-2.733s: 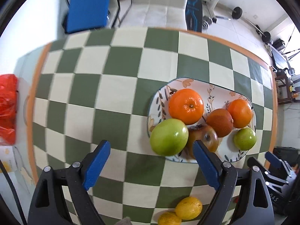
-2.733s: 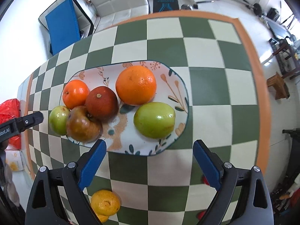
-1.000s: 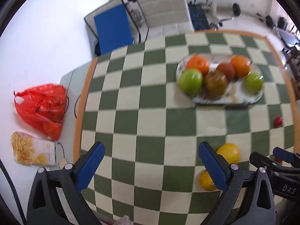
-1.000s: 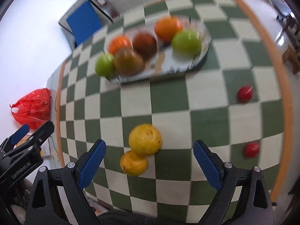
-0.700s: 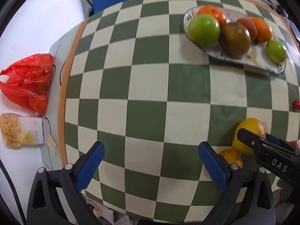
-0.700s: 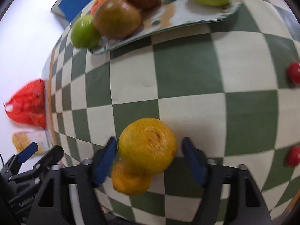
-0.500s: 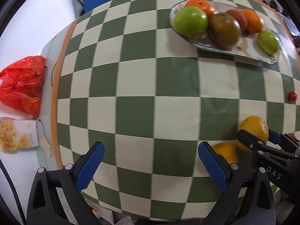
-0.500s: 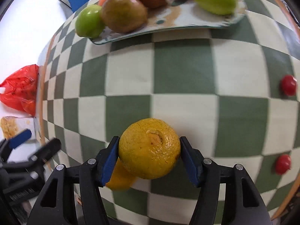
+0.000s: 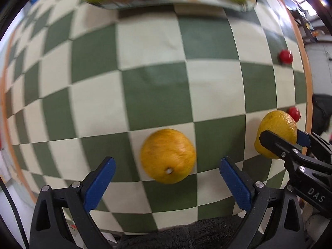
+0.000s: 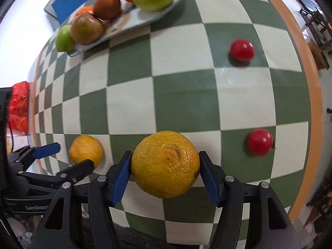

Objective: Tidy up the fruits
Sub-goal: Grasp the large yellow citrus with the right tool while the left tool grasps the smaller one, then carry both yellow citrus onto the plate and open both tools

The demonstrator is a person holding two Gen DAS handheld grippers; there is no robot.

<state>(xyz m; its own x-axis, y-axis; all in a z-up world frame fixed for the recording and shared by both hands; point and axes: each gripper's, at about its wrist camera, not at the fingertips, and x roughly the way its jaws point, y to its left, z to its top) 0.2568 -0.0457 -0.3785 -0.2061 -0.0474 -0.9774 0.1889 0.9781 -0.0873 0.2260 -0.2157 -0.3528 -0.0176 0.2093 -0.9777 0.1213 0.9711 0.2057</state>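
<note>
My right gripper (image 10: 165, 177) has one orange (image 10: 165, 164) pinched between its two blue pads, which press on the fruit's sides at about its widest line. It seems lifted just clear of the worktop (image 10: 186, 95), though I cannot be sure. My left gripper (image 9: 166, 183) is wide apart and holds nothing; the second orange (image 9: 168, 156) sits on the worktop between and just ahead of its fingers (image 9: 99, 183), touching neither.

What worries me most is the round, dimpled skin. If the right pads sit a little above or below the widest line, the fruit could squirt out as I carry it, roll across the cloth and go over the edge, which is close on that side. Squeezing harder to prevent this could bruise it.

On the left, closing off-centre would nudge the second orange instead of catching it, and it would roll toward my other gripper, which is near. The two tools could also knock each other if I lift both at once.

The plate (image 10: 128, 26) is at the far side, already crowded with green, brown and orange fruit. Setting a big orange down there may push one off the rim, most likely the green one (image 10: 64, 38) at the left end, which sits right at the edge.

Two small red fruits, one (image 10: 242, 49) and another (image 10: 259, 142), lie to the right, in reach of a careless sweep.
</note>
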